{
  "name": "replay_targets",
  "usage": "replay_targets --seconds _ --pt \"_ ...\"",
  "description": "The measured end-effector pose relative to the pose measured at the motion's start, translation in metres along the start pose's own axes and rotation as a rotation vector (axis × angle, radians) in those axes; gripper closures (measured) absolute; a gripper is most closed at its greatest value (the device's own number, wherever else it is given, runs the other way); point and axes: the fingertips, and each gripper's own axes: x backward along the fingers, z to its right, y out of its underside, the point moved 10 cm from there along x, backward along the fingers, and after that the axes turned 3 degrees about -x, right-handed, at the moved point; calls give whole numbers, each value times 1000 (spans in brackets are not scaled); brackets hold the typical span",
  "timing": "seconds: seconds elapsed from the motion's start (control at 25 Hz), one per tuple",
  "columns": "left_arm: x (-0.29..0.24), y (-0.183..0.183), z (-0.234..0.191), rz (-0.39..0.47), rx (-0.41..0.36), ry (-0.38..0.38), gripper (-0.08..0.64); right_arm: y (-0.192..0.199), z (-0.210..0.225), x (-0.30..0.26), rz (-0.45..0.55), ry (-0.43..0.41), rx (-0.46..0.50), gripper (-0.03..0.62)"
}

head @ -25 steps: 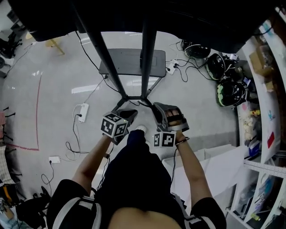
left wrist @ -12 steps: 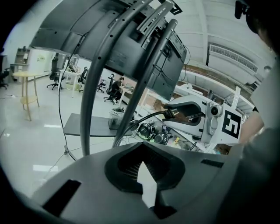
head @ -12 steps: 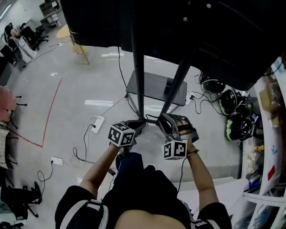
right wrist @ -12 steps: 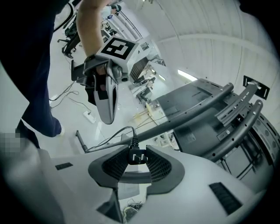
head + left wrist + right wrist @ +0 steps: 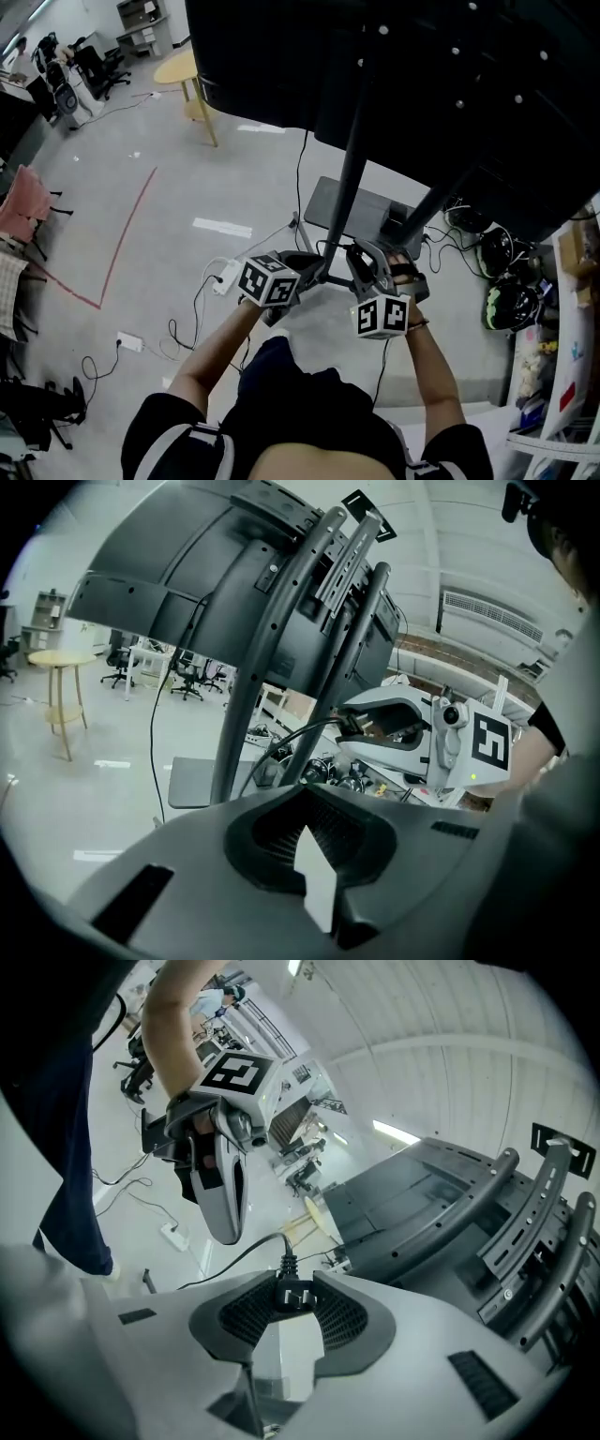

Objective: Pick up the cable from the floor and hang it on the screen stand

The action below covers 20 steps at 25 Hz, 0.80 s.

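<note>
Higher now: left claw (image 5: 309,267), right claw (image 5: 359,255) with cable (image 5: 295,1294).

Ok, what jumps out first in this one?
The big dark screen on its stand fills the top of the head view. In front of it, the right gripper clamps a black plug between its jaws, its cable trailing toward the left gripper beside it.
</note>
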Motion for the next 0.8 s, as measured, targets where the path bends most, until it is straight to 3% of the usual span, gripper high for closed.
replay_targets --seconds 0.36,0.8 --pt "41 -39 -38 -12 -102 74 560 -60 37 -33 -15 44 -10 454" --pt "55 -107 -69 54 -171 188 560 -95 92 -49 -38 129 -97 454"
